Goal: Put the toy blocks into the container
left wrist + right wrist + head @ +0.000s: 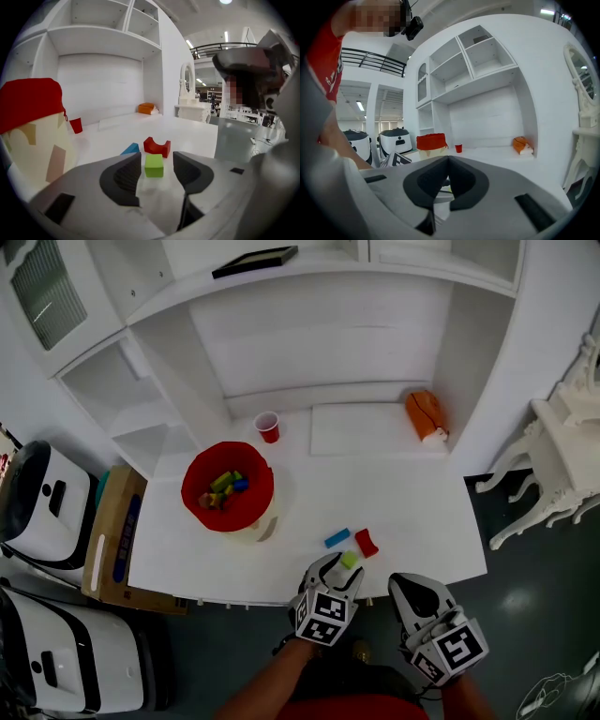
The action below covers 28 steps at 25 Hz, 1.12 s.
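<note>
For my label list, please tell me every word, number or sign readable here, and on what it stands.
No word or number can be read.
On the brown cardboard box: a blue label, too small to read.
On the left gripper and right gripper: black-and-white square markers, no letters.

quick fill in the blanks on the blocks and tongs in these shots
1. The block standing between the open left tongs is ____ in colour.
2. The right tongs are ____.
3. The arch-shaped block is ____ in colour.
4. The blocks lying on the table, outside the container, number ____.

Missing words: green; shut; red; three
</note>
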Tool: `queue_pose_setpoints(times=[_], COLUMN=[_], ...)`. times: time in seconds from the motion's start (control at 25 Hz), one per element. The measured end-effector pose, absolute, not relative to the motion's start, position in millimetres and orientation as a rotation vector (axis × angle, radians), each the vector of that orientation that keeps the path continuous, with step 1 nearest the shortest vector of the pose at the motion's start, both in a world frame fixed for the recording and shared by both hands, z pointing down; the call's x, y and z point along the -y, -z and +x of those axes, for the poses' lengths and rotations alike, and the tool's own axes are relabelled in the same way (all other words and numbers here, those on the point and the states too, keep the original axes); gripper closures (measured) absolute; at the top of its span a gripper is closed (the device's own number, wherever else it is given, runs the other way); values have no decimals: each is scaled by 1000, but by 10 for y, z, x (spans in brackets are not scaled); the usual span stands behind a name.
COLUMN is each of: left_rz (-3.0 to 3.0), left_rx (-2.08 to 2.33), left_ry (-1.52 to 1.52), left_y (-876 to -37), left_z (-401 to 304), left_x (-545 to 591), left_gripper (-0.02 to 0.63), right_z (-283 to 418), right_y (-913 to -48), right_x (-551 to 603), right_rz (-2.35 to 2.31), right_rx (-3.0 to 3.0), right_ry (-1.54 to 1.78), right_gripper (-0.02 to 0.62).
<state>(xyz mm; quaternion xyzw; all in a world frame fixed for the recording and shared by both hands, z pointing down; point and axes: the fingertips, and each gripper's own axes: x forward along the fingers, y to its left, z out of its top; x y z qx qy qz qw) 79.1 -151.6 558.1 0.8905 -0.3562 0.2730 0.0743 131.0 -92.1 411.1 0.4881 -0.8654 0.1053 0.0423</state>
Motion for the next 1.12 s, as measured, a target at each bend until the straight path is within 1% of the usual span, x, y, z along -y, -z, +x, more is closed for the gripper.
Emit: queue_pose_setpoints(times=[0.24,0.28,0.32,0.44,0.6,0.8,0.96,1.12], left_rz=[2651,2655,2661,2686,2754,2767,2785,2700], left_rx=[1027,1025,1021,1016,1103,1365,1579,1720], left_ry=[-935,-949,-949,-857,-589,-274,-168,-167], left_y=[-5801,-5813,-5811,-5693,-5088,-3912,-3380,-3267], left_z=[861,861,862,853,712,149,-408,-874], left_x=[1630,1637,1641,1634,1584,1734,2073,2384], left_gripper=[374,417,436,437,437,437,437,437], right_z=[1475,1493,1507,1525,1523,1368,1088,830], right_y=[-4117,-4119,-4123,-4146,-4162,-4154,-4111,-4020], right_x=[961,965,972,1005,1047,1136,1210,1296], right_rz=[1534,1538,1540,1541,1541,1501,1431,1368], right_rx=[2625,2623,2621,2621,2633,2685,2735,2776], right_ry=[-339,-340,-340,-348,-368,-390,-377,-342], right_gripper=[583,583,583,583,583,583,583,583])
